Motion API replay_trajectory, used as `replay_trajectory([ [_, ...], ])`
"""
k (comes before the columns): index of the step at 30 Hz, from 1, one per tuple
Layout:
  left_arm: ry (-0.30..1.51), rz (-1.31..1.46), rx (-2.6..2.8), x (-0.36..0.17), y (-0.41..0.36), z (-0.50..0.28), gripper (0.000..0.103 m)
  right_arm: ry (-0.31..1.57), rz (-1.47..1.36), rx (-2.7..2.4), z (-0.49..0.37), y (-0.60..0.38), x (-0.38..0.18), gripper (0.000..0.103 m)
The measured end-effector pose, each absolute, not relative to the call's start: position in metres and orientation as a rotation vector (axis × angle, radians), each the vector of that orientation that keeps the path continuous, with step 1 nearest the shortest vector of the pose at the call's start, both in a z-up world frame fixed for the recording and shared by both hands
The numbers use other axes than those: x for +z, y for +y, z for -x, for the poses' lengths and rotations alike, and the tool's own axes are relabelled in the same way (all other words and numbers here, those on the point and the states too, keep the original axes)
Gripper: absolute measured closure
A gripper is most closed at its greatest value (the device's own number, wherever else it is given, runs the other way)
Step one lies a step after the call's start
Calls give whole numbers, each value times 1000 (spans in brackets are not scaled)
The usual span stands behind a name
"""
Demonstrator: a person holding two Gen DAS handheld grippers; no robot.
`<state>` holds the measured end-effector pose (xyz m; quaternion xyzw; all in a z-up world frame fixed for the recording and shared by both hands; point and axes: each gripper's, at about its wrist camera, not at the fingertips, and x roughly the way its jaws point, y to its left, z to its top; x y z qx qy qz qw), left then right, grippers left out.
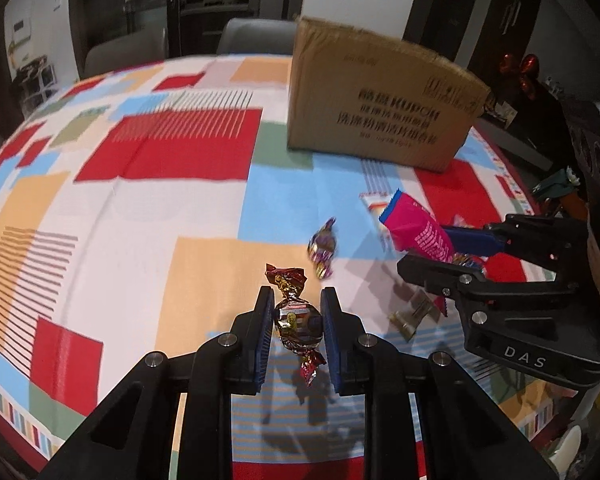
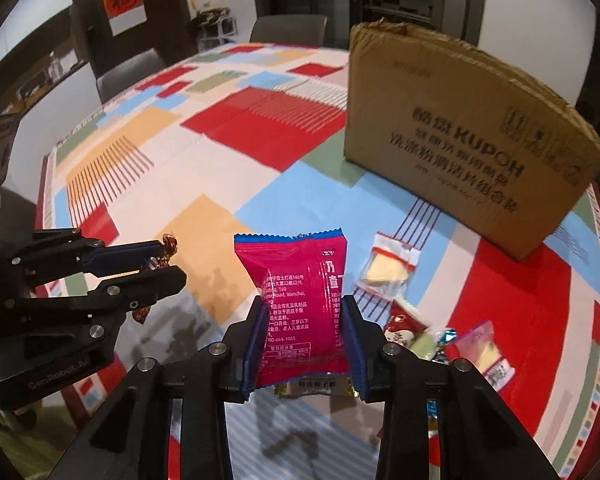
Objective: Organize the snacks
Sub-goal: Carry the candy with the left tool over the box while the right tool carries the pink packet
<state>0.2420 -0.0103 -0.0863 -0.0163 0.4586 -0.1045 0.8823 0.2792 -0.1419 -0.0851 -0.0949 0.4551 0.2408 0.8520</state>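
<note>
**Snack sorting: items in hand and on the table**

- Patchwork-print tablecloth (image 2: 236, 128), red, blue, orange and white blocks: the work surface.
- Open-topped brown corrugated cardboard box (image 2: 460, 136), printed in black, standing at the far side; likely the collecting bin.
- Right gripper (image 2: 304, 344): pads pressed on a magenta foil snack packet (image 2: 300, 300) with blue serrated top, held upright clear of the cloth, probably for carrying to the box.
- Left gripper (image 1: 296, 324): nearly closed, pinching a round red-and-gold foil twist-wrapped candy (image 1: 296, 322) at its waist.
- Unsorted on the cloth: clear red-striped sachet of pale wafer (image 2: 388, 268); purple-gold foil candy (image 1: 322, 246); small mixed wrappers (image 2: 432, 340) just beside the right gripper.
</note>
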Motion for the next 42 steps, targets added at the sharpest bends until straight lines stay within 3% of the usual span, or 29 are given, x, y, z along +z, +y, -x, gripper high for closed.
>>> replay_trajectory([
  [24,659,-74,-273,26,-31,-265,79,713,58,405,-277,-182,16,66],
  [42,582,-129,-334,73,-57,-318,79,607,-5,317,-307,-211,68,66],
])
